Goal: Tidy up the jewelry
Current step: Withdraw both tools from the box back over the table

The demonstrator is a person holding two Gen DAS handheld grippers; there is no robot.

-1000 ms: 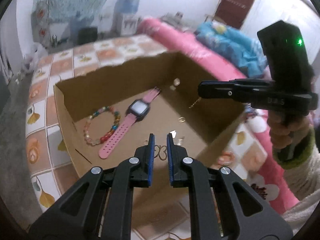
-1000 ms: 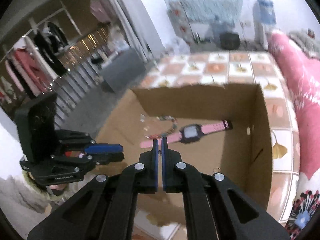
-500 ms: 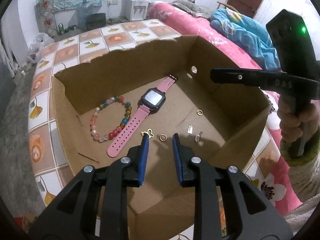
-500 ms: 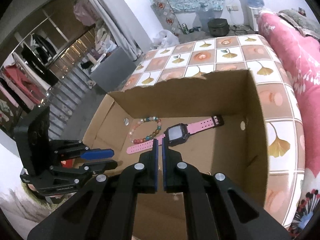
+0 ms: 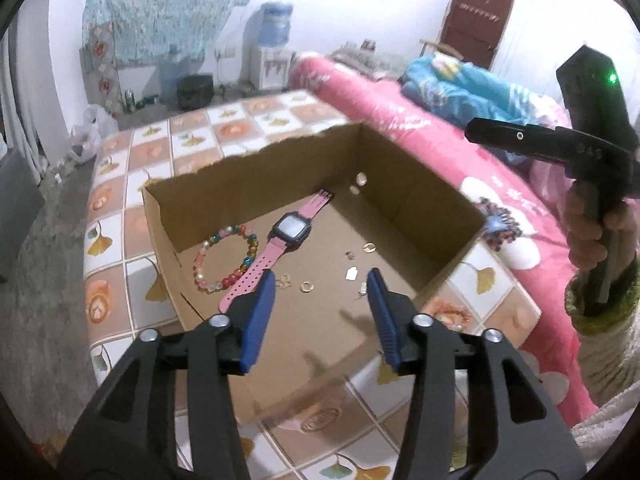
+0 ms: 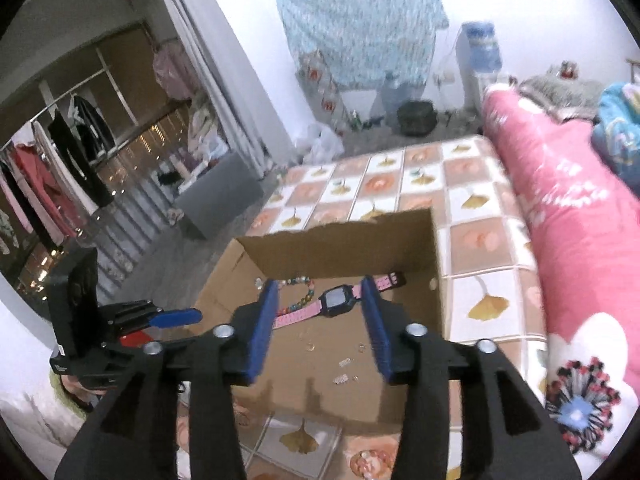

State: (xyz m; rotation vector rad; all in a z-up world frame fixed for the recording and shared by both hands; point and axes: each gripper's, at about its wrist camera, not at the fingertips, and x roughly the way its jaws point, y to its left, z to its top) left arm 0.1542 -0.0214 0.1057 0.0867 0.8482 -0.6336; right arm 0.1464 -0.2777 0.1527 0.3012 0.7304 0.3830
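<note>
Left gripper (image 5: 321, 286) is hanging above the near end of the cardboard box (image 5: 256, 184), jaws apart and having just been opening, nothing between them. Right gripper (image 6: 320, 300) is doing the same from the opposite side: jaws parted, just been opening, empty, held in a hand (image 5: 592, 232) seen in the left wrist view.

Risk, judged from the layout: the small gold ring (image 5: 306, 287) and the tiny metal pieces (image 5: 351, 273) are lying loose on the box floor just ahead of the left fingertips. They look thin and flat, so the pads may be sliding over them or flicking them away rather than pinching. A steep descent may also be catching the near box wall and shifting the whole box on the tiled tabletop (image 5: 132, 168). Both grippers are crowding one box, so a clash between them is possible.

Position of the jewelry: the ring is sitting just past the left gripper, roughly between its fingertips in line of sight. Beyond and to the left the pink watch (image 5: 280, 248) is lying diagonally, its strap end just beside the left finger. The bead bracelet (image 5: 224, 258) is lying left of the watch, touching or nearly touching the strap. Farther back another ring (image 5: 369, 246) is resting near the right wall.
</note>
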